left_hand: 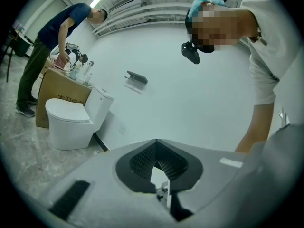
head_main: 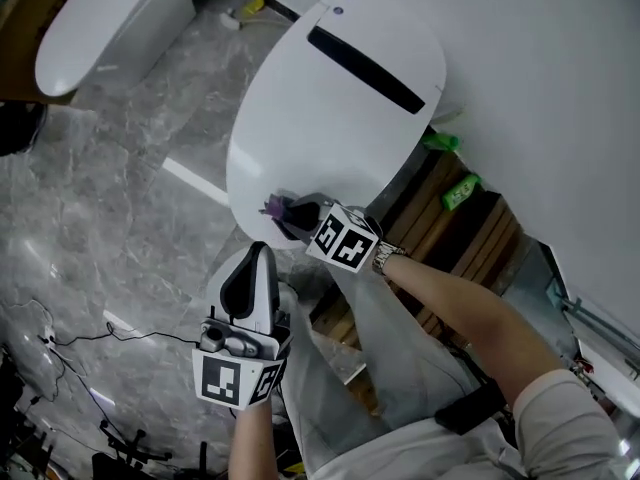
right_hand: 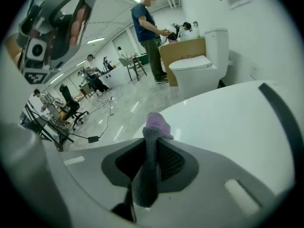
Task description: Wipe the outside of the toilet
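Observation:
The white toilet [head_main: 340, 108] stands with its lid shut, a black strip near the lid's back. My right gripper [head_main: 293, 218] is at the lid's front edge, shut on a grey and purple cloth [head_main: 274, 208] that touches the rim. In the right gripper view the cloth [right_hand: 153, 137] sticks up between the jaws, with the toilet lid [right_hand: 228, 122] just beyond it. My left gripper [head_main: 256, 263] is held upright below the toilet, apart from it, with the jaws together and nothing in them. In its own view the left gripper [left_hand: 156, 151] faces a white wall.
A second toilet [head_main: 100, 18] stands at the far left by a cardboard box [left_hand: 59, 96], where a person bends over. Wooden slats [head_main: 440, 233] with green clips [head_main: 460, 190] lie right of the toilet. Cables [head_main: 80, 338] run over the grey marble floor.

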